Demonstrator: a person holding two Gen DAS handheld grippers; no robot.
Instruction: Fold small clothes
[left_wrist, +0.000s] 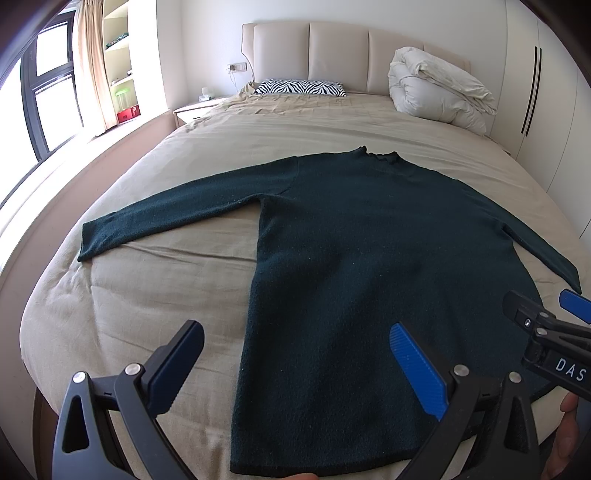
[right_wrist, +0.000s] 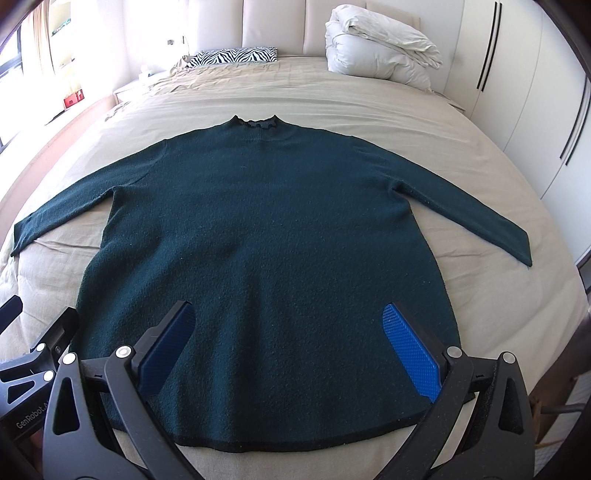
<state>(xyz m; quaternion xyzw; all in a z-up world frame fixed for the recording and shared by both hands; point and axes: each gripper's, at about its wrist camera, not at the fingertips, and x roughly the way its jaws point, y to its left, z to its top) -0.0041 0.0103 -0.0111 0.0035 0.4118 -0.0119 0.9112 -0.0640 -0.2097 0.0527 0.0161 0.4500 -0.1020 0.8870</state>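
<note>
A dark green sweater (right_wrist: 266, 229) lies flat and face-up on a bed (right_wrist: 369, 107) covered in a beige sheet, its collar (right_wrist: 255, 123) pointing toward the far headboard (left_wrist: 340, 55) and both sleeves spread out to the sides. The hem (right_wrist: 295, 446) runs along the near edge of the mattress.

The left gripper (left_wrist: 297, 363) hovers over the sweater's near left side, its blue-padded fingers (left_wrist: 415, 365) wide apart and holding nothing; one finger sits above bare sheet, the other above the knit. The right gripper (right_wrist: 286, 343) hangs over the lower middle of the garment, its fingers (right_wrist: 410, 350) likewise spread wide with nothing between them. In the left wrist view the right gripper (left_wrist: 546, 321) shows at the right edge, near the sweater's right sleeve (left_wrist: 546, 251).

At the far end of the bed, a zebra-print pillow (left_wrist: 304, 88) rests against the headboard, with a folded white duvet (left_wrist: 439, 86) to its right. A nightstand (left_wrist: 194, 110) and curtained window (left_wrist: 48, 88) stand at far left; white wardrobe doors (right_wrist: 517, 85) line the right wall.
</note>
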